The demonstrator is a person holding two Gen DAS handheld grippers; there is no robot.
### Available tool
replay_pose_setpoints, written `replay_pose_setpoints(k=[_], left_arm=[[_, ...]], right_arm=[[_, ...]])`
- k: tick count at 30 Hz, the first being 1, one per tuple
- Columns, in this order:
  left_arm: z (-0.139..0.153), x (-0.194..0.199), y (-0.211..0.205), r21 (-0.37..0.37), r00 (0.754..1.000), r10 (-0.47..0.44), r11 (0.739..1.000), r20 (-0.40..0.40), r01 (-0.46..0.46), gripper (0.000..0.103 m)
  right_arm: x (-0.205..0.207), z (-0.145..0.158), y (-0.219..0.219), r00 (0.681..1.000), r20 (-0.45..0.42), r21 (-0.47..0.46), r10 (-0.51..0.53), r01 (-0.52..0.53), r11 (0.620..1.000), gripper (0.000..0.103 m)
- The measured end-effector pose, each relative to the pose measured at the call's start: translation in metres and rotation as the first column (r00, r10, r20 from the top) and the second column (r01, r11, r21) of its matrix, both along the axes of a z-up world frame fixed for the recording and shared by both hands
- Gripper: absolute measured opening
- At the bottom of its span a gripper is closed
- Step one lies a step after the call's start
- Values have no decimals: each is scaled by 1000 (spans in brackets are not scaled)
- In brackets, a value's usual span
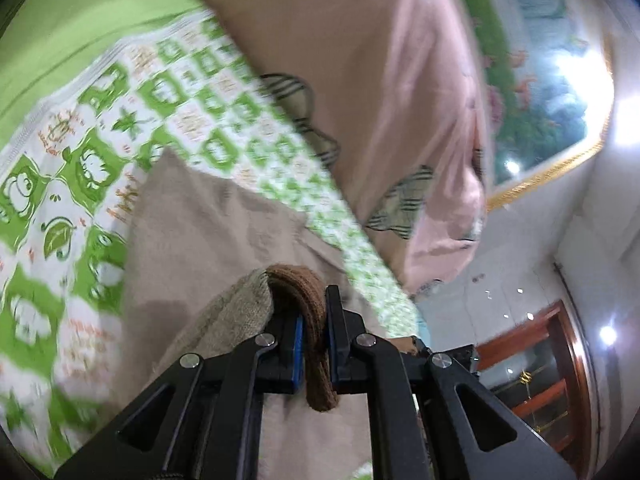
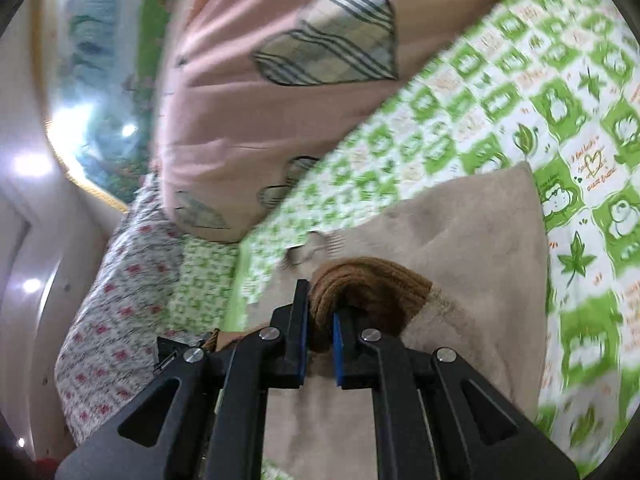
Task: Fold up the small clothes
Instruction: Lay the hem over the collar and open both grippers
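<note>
Left wrist: the left gripper (image 1: 314,322) pinches the garment's brown cuff (image 1: 308,300), jaws nearly closed; beige knit (image 1: 224,320) hangs left of it, blurred. Right wrist: the right gripper (image 2: 320,316) clamps the cuff (image 2: 368,284), the sheet (image 2: 520,120) beyond.

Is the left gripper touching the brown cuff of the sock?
Touching. The left wrist view shows the left gripper with both blue pads pressed on the brown cuff, no gap on either side.
</note>
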State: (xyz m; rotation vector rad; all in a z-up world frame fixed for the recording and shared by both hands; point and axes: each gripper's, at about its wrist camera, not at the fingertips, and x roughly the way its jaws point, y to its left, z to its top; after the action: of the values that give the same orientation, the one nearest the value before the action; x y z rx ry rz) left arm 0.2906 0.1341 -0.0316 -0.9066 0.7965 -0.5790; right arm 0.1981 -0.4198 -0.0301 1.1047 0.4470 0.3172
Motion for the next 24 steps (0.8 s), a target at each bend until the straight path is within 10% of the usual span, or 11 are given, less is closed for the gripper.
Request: replay_pose_setpoints(k=[5, 11, 13, 19, 24], left_arm=[[-29, 23, -6, 88, 997, 22, 996, -80, -15, 10], [24, -23, 25, 130, 980, 178, 974, 89, -188, 39], [40, -43, 41, 85, 968, 218, 970, 123, -229, 40], [33, -57, -38, 159, 993, -95, 984, 70, 83, 41], [-21, -34, -112, 199, 967, -241, 947, -84, 253, 41]], right_arm=[[29, -24, -6, 991, -132, -54, -32, 25, 998, 11], [-8, -22, -31, 975, -143, -3, -171, 172, 985, 19], [-38, -11, -41, 957, -123, -33, -261, 259, 965, 48], [-31, 17, 28, 997, -67, -190, -26, 13, 982, 49], [13, 8, 85, 978, -154, -353, 140, -187, 917, 49]])
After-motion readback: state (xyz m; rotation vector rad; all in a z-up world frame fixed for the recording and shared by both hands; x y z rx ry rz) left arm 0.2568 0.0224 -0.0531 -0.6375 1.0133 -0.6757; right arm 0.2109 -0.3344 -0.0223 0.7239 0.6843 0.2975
